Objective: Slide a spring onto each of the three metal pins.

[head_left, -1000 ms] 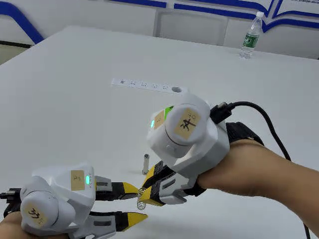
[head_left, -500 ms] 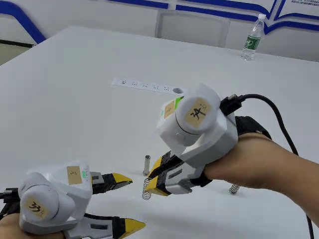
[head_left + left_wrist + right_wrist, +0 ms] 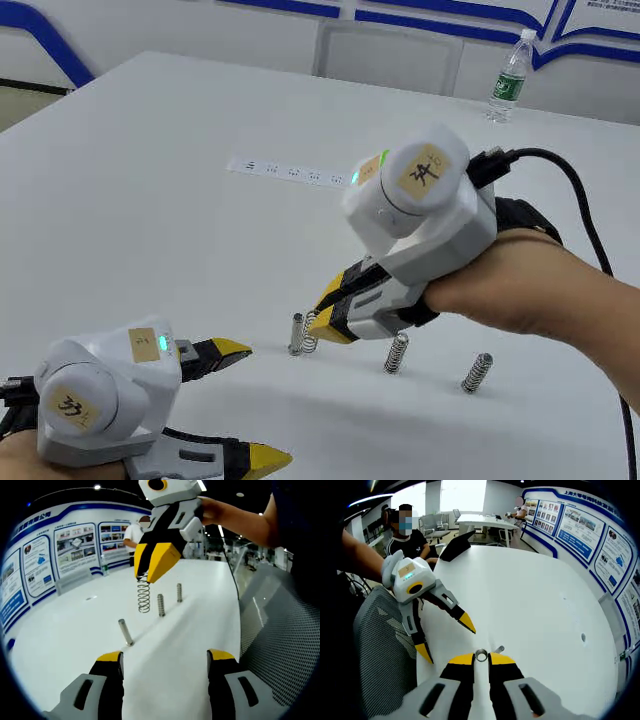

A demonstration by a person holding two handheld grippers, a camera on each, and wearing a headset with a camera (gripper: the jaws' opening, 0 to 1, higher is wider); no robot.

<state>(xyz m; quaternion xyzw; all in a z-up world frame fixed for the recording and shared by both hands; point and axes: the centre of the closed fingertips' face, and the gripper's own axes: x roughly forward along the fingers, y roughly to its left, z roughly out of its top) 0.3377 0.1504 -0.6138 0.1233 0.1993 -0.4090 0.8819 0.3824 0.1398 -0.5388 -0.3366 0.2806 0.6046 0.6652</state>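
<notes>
Left gripper (image 3: 268, 404): nearest item, low at the near edge of the white table (image 3: 120, 200). Jaws spread wide, nothing between them, yellow tips pointing toward the pins. The right gripper view shows a hand around its body, with a mesh-backed chair (image 3: 372, 640) beside it.

Bare pin (image 3: 125, 631): stands upright on the table just beyond the left gripper's tips. No spring on it.

Right gripper (image 3: 320, 320): held in a hand, reaching in from the right and angled down. Jaws pinched narrow on the top of a spring (image 3: 144, 595). The spring hangs roughly vertical from the tips, just beside the bare pin and not over it. In the left gripper view it sits between the bare pin and the next pin along. Cannot tell whether its lower end touches the table. In the right gripper view its top coil reads as a ring between the two yellow tips.

Second pin (image 3: 397, 352) and third pin (image 3: 477, 372): each has a spring around it. They stand apart from each other, to the right of the bare pin. A black cable (image 3: 560, 190) leaves the back of the right gripper.

Farther off: a white power strip (image 3: 290, 172) lies flat, well apart from the pins. A water bottle (image 3: 508, 75) stands upright near the far edge.
</notes>
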